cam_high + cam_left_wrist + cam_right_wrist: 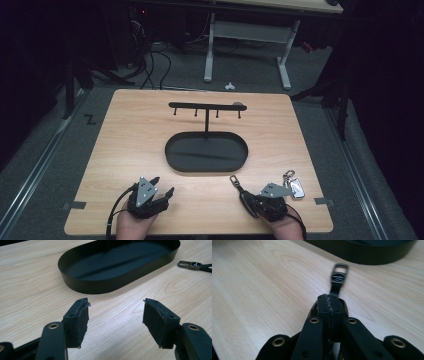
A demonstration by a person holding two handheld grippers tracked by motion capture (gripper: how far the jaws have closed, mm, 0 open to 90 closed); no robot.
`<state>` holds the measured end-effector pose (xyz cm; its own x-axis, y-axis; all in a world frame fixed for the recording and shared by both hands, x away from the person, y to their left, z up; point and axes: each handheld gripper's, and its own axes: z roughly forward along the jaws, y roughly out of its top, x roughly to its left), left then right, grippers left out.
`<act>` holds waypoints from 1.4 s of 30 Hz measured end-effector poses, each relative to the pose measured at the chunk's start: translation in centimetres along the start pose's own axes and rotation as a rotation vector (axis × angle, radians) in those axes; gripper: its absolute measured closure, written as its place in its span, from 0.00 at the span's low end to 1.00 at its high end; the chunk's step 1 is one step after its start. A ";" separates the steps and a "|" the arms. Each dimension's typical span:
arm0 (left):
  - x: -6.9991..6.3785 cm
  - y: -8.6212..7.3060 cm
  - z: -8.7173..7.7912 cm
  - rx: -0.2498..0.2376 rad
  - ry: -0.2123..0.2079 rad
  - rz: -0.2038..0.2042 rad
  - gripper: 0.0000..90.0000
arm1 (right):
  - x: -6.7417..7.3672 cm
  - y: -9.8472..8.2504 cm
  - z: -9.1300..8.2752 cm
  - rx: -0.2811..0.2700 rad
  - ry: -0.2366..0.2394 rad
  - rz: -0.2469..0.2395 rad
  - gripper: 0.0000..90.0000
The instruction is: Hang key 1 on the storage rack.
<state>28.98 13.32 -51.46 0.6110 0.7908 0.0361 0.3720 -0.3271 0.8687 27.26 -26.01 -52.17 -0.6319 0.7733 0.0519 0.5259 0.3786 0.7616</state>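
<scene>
Right gripper (329, 301) has its jaws pressed together on the black strap (335, 288) of a key fob; the strap's metal clasp (340, 273) sticks out past the jaw tips, toward the tray (206, 151). In the high view this gripper (246, 196) sits on the near side of the tray, off its right end, and the clasp (233, 178) lies just short of the tray's near wall. Left gripper (115, 315) has its jaws wide apart with bare wood between the pads; it (161, 186) sits on the near side of the tray, off its left end.

Surface: light wood-grain table (125, 130), rectangular, rounded corners. Tray is black, oval, shallow, roughly central. Black T-stand (206, 107) rises from the tray's far side; its crossbar carries 4 small hooks.

Room: dim. Grey carpet floor (60, 150) around the table. Beyond the tray, a white-legged desk (248, 32) and loose dark cables (152, 62) on the floor. Tape marks at the table's 2 near corners.

Counts: 2 grippers, 1 tray, 1 stand, 4 hooks, 1 strap fob in the jaws, 1 silver key set (295, 186) right of the right gripper, well off the tray's right end.
</scene>
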 end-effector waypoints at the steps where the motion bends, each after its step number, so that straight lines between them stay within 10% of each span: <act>1: 0.0 0.0 0.0 0.000 -0.002 0.001 0.42 | -0.1 0.0 -0.1 -0.003 0.000 0.005 0.98; 23: -0.3 0.6 1.0 -0.012 -0.038 0.013 0.41 | -1.8 -1.0 -2.8 -0.069 -0.128 0.038 0.67; 42: 0.0 0.1 0.5 -0.006 -0.035 0.025 0.40 | -4.2 0.0 -2.1 0.073 -0.183 0.114 0.30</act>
<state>29.37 12.99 -51.63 0.6443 0.7637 0.0406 0.3524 -0.3435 0.8705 28.69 -30.29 -51.04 -0.4560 0.8899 0.0116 0.6316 0.3144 0.7087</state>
